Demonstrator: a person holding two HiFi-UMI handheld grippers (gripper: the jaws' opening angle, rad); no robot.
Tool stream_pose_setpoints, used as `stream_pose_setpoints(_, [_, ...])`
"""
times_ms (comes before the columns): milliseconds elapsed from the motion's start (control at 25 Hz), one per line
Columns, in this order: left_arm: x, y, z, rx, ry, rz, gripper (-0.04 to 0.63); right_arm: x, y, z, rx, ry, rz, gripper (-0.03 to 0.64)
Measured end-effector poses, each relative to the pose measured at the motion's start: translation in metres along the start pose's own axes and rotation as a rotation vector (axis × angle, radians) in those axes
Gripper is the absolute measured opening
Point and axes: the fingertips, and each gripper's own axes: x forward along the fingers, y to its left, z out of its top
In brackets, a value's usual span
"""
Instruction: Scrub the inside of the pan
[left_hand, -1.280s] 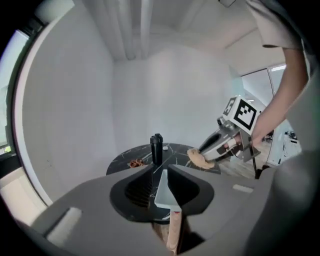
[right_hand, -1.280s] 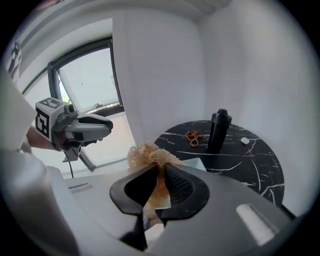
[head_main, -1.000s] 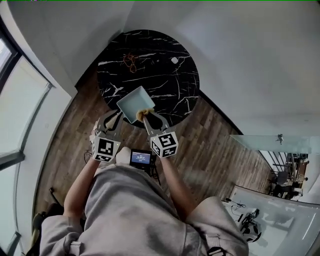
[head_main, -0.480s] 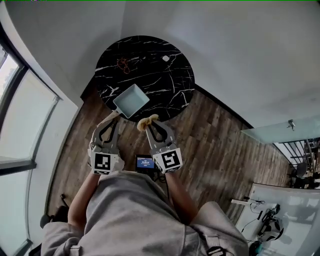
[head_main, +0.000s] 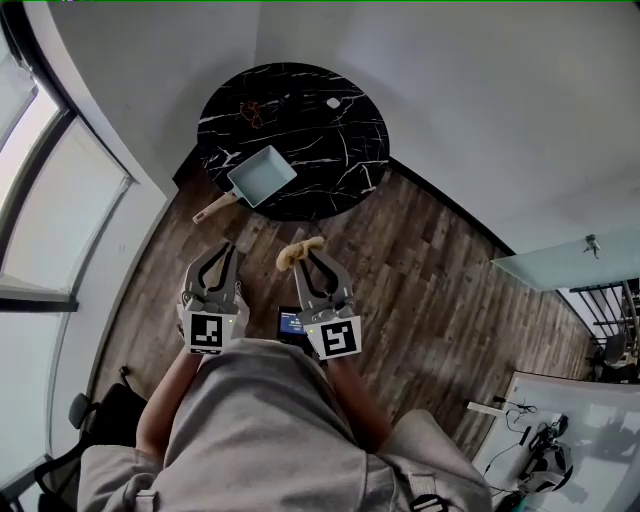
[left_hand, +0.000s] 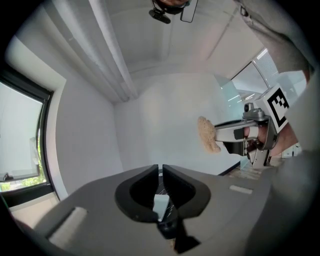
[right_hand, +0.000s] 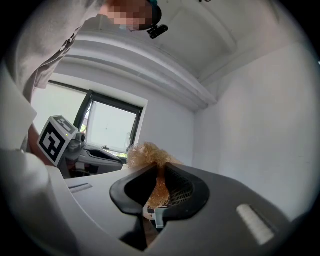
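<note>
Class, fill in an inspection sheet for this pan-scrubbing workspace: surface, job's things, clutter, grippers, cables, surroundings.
surface: round black marble table, white veining.
job's things: pale blue pan at the table's near edge, handle past the rim; yellowish scrubber.
clutter: small white thing and reddish tangle on the table.
grippers: left hand-held gripper has just been closing, jaws together, nothing between; right hand-held gripper shut on the scrubber; both over the floor, off the pan.
cables: nothing seen for certain; the tangle may be cord.
surroundings: wood floor, window, small screen device by the person.
</note>
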Motion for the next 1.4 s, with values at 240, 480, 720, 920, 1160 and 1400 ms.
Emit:
stream_pose_setpoints(240, [-0.041,-0.027,0.021,0.018,0.029,0.003,0.02,-0.037,0.012,0.017,0.047,-0.046,0.032,0.067])
stream_pose_setpoints(480, [-0.068,-0.061,0.024,0.026,0.059,-0.023,0.018,-0.079,0.012,0.02,0.05,-0.075,0.0,0.066])
stream_pose_setpoints(720, [-0.085,-0.083,0.021,0.021,0.05,-0.032,0.018,-0.115,0.015,0.024,0.018,-0.095,-0.022,0.066])
stream_pose_setpoints(920, [-0.103,-0.107,0.004,-0.009,0.073,-0.051,0.015,-0.139,0.027,0.021,0.007,-0.094,-0.027,0.066])
stream_pose_setpoints(1160, [-0.126,-0.123,-0.004,-0.02,0.064,-0.066,0.014,-0.157,0.046,0.018,-0.002,-0.082,-0.029,0.066])
stream_pose_setpoints(1400, [-0.14,-0.12,-0.002,-0.033,0.037,-0.043,0.014,-0.166,0.055,0.023,-0.036,-0.083,-0.023,0.064])
